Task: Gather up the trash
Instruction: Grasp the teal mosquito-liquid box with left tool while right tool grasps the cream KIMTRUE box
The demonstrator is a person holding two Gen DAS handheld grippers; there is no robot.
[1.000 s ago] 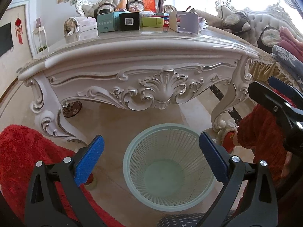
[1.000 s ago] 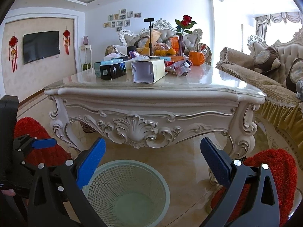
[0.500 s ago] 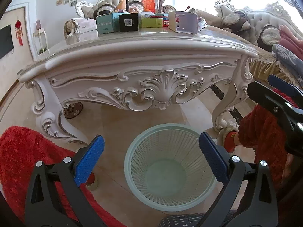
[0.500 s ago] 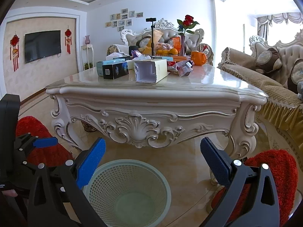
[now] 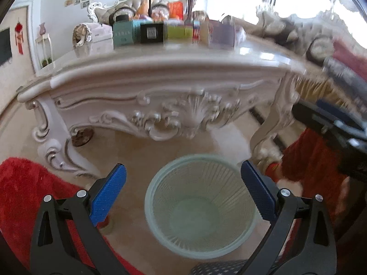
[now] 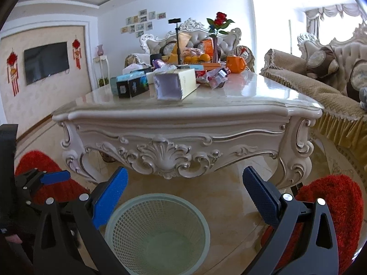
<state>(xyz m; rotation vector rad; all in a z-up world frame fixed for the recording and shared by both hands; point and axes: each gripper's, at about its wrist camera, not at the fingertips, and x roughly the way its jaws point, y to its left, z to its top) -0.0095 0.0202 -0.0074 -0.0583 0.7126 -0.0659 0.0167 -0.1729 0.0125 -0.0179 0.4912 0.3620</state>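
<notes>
Below, a pale green mesh basket stands on the tan floor just in front of a carved white table, and nothing shows inside it in either view. Both grippers hang over it with their jaws released and nothing between the blue pads. The left gripper frames the basket from above, its pads well apart on either side of the rim; this view is blurred, most of all toward the right edge. The right gripper sits a little higher and looks across the tabletop, with the basket low in the frame between its fingers. Each gripper shows in the other's view: the right one as a dark shape at the right edge of the left view, the left one at the left edge of the right view. On the table lie the things to collect: an open-ended white carton lying on its side nearest the front edge, a black box and a teal box to its left, and a crumpled wrapper to its right. Farther back stand oranges, an orange teapot and a rose in a vase. Red rugs lie on the floor on both sides of the basket.
</notes>
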